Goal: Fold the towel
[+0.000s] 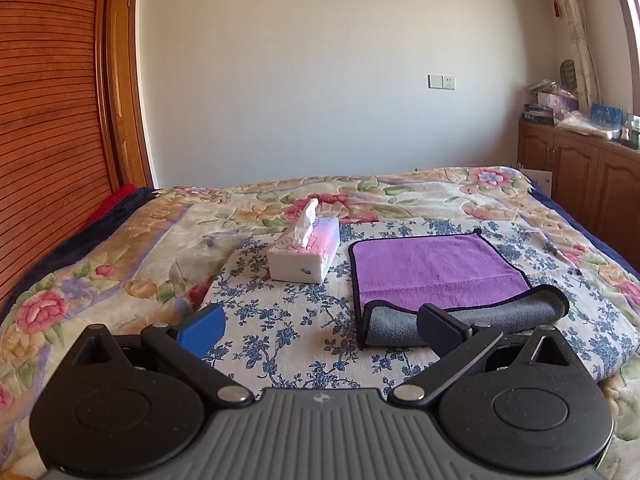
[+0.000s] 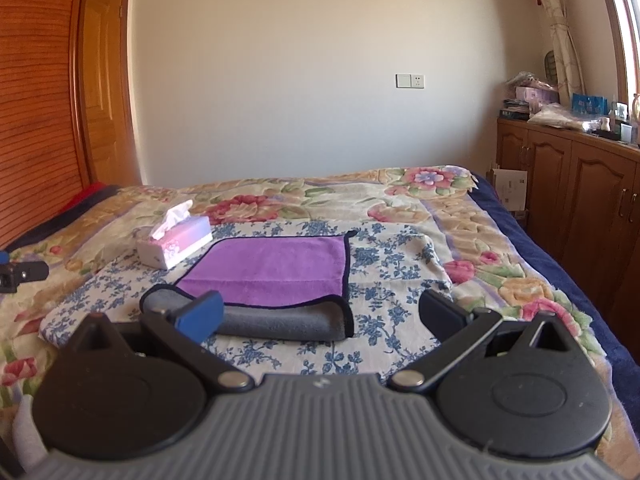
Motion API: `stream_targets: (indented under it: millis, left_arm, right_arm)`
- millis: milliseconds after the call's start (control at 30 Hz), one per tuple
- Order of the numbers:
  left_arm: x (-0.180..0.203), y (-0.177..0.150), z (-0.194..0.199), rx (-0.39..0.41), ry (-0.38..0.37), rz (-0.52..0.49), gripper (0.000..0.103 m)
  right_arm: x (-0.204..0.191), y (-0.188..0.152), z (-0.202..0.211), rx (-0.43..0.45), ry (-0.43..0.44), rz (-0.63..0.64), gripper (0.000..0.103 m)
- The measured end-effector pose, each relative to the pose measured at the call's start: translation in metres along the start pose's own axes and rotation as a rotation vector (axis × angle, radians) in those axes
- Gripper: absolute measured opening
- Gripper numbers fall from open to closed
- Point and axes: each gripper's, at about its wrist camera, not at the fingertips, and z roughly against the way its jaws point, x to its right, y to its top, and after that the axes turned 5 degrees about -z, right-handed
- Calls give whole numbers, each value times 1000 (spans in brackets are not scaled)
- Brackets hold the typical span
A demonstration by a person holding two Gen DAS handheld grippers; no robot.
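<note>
Purple on its upper face and grey underneath, the towel (image 1: 436, 272) lies flat on a blue-flowered cloth (image 1: 288, 320) spread over the bed (image 1: 120, 248), with its near edge already rolled back on itself so the grey side shows as a soft tube. The left gripper (image 1: 320, 326) hovers just short of that rolled edge with its fingers spread wide and nothing between them; the right gripper (image 2: 320, 314) does the same from the other side, fingers apart and empty.

The main risk, as I judge it, is the loose roll. It is only resting there, so a pinch that catches just the top layer would let the roll unwind and leave a crooked fold. If the two grippers close at unequal depths, one corner will lead and the dark-bound edges will not line up at the far side.

A second danger is the cloth below: fingers that dip too low could gather it with the towel and drag both. The soft bed gives under pressure, which makes that likelier.

The tissue box (image 1: 304, 254) stands close beside the towel's left edge; a wide sweep by the left gripper could knock it over. Whether the towel's far corners lie fully flat is hard to tell from these low views.
</note>
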Motion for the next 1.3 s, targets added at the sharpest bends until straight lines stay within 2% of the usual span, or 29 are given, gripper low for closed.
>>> stream_targets:
  millis: [533,1300]
  left_arm:
    - [12,4,-11,-10,-44,-61,103]
    - [16,13,-41,-33,-60,-78,103]
  right_arm:
    - [-5,5,-12,-11,10,26,103]
    - [0,14,-43,-31,24,51,103]
